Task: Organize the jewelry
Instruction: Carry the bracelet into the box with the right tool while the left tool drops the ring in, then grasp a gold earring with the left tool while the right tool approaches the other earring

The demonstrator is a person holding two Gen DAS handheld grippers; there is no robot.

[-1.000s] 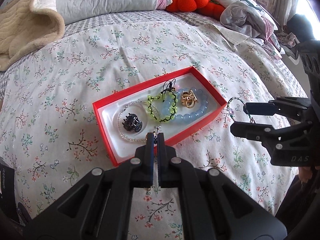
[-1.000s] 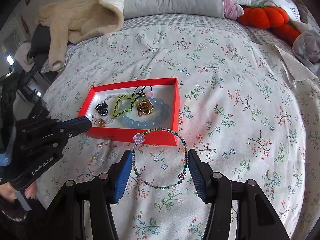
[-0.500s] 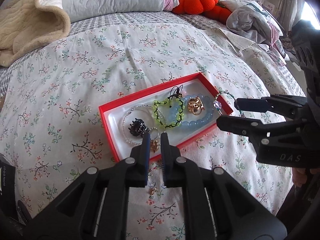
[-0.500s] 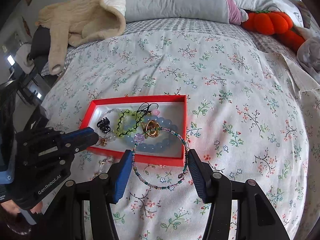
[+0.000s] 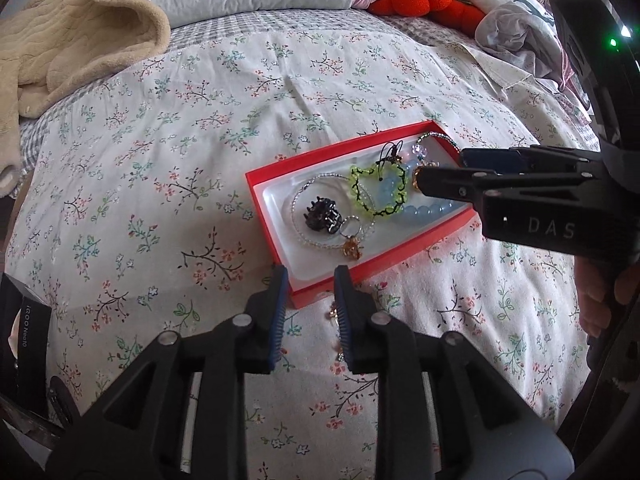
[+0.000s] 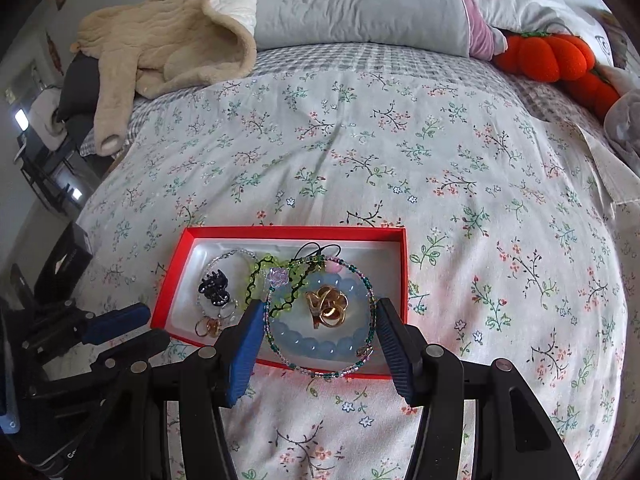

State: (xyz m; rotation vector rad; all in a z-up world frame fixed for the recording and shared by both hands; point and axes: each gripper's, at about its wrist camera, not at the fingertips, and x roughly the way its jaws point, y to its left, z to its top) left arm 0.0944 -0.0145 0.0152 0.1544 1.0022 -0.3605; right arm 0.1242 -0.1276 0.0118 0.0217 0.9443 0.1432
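Now beaded bracelet btwn right gripper pads.

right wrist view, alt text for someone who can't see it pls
The right gripper holds a thin beaded bracelet stretched between its pads above a red box of jewelry on a floral bedspread. The left gripper sits at lower left.

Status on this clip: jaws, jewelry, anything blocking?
Left gripper opening, empty. Right gripper holds the beaded bracelet over the red box. Nothing blocking.
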